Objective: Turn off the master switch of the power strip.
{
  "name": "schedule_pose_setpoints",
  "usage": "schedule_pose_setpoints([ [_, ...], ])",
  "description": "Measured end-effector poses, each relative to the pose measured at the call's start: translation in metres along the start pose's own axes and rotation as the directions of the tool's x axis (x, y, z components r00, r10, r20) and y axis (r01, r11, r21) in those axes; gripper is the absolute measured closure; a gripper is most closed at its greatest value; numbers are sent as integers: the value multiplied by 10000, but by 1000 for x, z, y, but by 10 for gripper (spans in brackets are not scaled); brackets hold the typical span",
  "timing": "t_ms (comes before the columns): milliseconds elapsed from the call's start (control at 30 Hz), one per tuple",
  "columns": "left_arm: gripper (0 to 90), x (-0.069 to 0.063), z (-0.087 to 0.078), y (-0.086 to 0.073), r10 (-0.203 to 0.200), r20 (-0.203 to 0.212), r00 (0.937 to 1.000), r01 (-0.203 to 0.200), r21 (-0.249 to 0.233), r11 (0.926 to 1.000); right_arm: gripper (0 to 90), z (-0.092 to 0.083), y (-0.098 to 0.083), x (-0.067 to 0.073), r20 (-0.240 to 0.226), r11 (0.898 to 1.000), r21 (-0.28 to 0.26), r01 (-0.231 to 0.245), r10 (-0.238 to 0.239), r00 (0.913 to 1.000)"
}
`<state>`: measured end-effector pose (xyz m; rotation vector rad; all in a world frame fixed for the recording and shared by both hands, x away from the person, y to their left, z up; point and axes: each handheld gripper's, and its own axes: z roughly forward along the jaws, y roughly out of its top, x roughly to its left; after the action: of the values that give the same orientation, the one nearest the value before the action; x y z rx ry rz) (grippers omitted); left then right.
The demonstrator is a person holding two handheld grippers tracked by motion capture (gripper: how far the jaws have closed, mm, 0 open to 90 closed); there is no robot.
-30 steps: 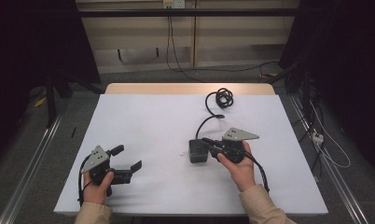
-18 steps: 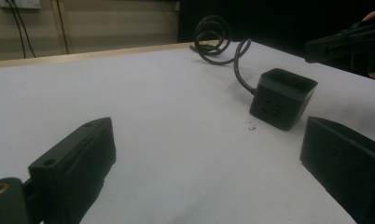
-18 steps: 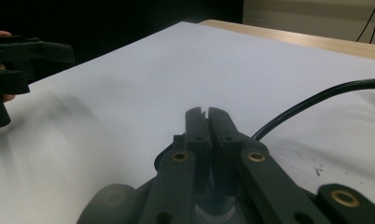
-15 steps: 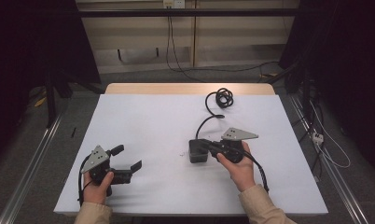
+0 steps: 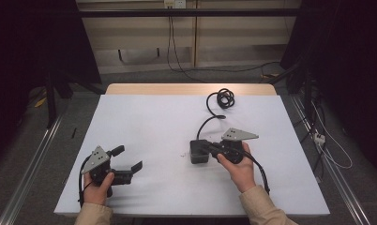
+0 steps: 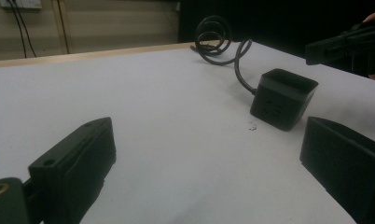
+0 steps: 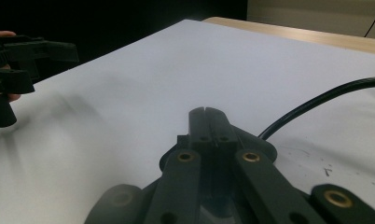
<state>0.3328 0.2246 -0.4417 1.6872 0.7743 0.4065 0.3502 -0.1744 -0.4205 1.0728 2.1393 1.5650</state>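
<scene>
A black power adapter [image 5: 198, 152] lies right of the table's middle, and its cable runs back to a coil [image 5: 222, 98]. My right gripper [image 5: 209, 149] lies over the adapter's top, its jaws pressed together with nothing between them. In the right gripper view the shut jaws [image 7: 206, 112] point over the adapter's rounded edge [image 7: 265, 145], with the cable [image 7: 325, 100] leading off right. My left gripper [image 5: 127, 158] rests near the front left, open and empty. Its wide-apart jaws [image 6: 206, 126] face the adapter [image 6: 283, 98] and the coil [image 6: 213, 39].
A white sheet [image 5: 149, 122] covers the table, with a wooden strip [image 5: 186, 89] at the far edge. Cables lie on the floor beyond and to the right [image 5: 327, 150]. A small speck [image 5: 182, 154] sits left of the adapter.
My right gripper's jaws have drawn slightly closer together over the adapter. Both hands have stayed in place.
</scene>
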Motion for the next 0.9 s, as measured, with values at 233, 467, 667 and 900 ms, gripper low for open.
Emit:
schedule_pose_setpoints([
  [233,31,0,0,0,-1,-22,10000,1,33,10000,900,2,-1,1,-85,9999,143,24,-23,10000],
  [467,31,0,0,0,10,-16,10000,-10,53,10000,900,5,-4,2,-120,9989,425,200,-195,9997],
  [667,31,0,0,0,15,-31,10000,-15,69,10000,900,7,-8,0,-1,9981,540,284,-285,9996],
  [900,31,0,0,0,1,-30,10000,-1,51,10000,900,9,-9,1,27,9975,591,374,-377,9993],
])
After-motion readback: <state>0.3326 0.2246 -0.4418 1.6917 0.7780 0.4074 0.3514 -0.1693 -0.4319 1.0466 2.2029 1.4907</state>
